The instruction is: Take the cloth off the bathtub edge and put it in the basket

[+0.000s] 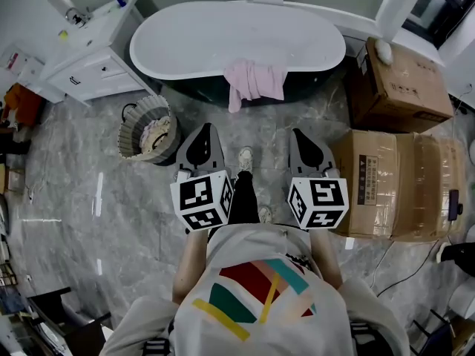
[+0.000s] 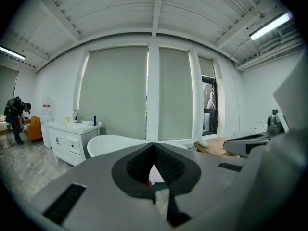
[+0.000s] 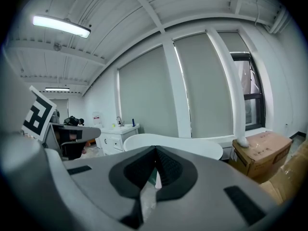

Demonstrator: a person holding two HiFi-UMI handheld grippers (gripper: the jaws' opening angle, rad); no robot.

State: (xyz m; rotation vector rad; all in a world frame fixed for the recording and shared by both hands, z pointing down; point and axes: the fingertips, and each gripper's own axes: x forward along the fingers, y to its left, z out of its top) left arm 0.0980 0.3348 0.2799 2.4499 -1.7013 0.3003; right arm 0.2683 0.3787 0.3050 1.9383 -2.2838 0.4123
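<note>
Your left gripper point(image 1: 205, 128) and right gripper point(image 1: 299, 133) have fingers pressed together (nothing held); the cloth point(image 1: 254, 80) hangs ahead on the bathtub point(image 1: 297, 32).

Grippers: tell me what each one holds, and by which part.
Nothing is held. The left gripper and the right gripper are both shut and empty; the pink cloth hangs over the bathtub edge, untouched.

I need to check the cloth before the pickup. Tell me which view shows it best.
The head view: the pink cloth hangs in full over the near edge of the bathtub. In both gripper views the shut jaws in front cover that stretch of the tub; the left one shows at most a pink sliver, the right none.
</note>
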